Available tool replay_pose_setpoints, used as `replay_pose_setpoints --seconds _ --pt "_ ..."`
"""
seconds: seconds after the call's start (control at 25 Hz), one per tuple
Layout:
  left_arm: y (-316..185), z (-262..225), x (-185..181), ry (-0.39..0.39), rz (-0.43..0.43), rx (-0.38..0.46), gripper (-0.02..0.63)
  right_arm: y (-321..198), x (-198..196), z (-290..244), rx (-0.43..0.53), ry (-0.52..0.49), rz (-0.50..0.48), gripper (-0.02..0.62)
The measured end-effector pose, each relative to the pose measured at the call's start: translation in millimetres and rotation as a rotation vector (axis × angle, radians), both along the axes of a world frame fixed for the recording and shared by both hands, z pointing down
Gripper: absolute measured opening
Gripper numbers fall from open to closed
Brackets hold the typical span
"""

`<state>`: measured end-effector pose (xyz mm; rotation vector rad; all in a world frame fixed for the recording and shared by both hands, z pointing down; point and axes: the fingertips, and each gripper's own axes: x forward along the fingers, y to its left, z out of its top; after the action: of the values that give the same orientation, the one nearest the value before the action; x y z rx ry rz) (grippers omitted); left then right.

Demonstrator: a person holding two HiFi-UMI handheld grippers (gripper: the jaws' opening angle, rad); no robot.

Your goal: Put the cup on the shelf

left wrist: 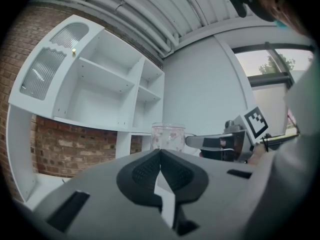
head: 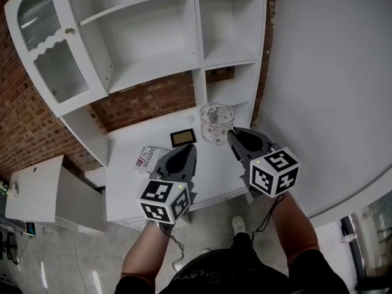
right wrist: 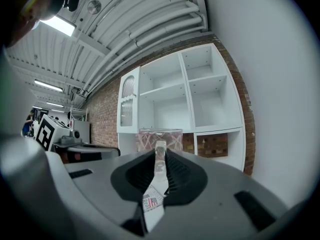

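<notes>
A clear glass cup (head: 217, 122) with a pale pattern hangs above the white counter (head: 131, 188), in front of the white shelf unit (head: 160, 66). My right gripper (head: 234, 135) is shut on its handle. In the right gripper view the handle runs between the pads, with the cup (right wrist: 160, 138) just past the tips. My left gripper (head: 187, 149) is shut with nothing in it and sits to the left of the cup. From the left gripper view the cup (left wrist: 168, 136) stands ahead, with the right gripper (left wrist: 201, 141) reaching to it from the right.
A small framed picture (head: 183, 138) and a booklet (head: 147, 159) lie on the counter under the grippers. The shelf's glass-panelled door (head: 52, 54) swings open at the left. A white wall (head: 331, 72) closes the right side. Brick shows behind the shelf.
</notes>
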<state>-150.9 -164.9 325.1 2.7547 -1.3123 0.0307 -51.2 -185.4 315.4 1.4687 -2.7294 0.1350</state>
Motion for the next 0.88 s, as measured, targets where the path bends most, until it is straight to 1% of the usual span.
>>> replay_pose_setpoints --seconds 0.32,0.56,0.88 --pt "-36.4 -4.4 23.2 -0.002 -0.007 0.001 0.006 -39.7 19.3 -6.9 0.005 0.004 -0.019 0.037" --pt "-84.0 -8.5 54.8 -0.004 -0.023 0.004 0.006 -91.2 45.4 -13.7 0.009 0.016 -0.045 0.037" --pt "-153.6 -14.3 102.6 -0.018 -0.017 0.016 0.006 -165.2 84.4 -29.1 0.038 0.020 -0.064 0.037"
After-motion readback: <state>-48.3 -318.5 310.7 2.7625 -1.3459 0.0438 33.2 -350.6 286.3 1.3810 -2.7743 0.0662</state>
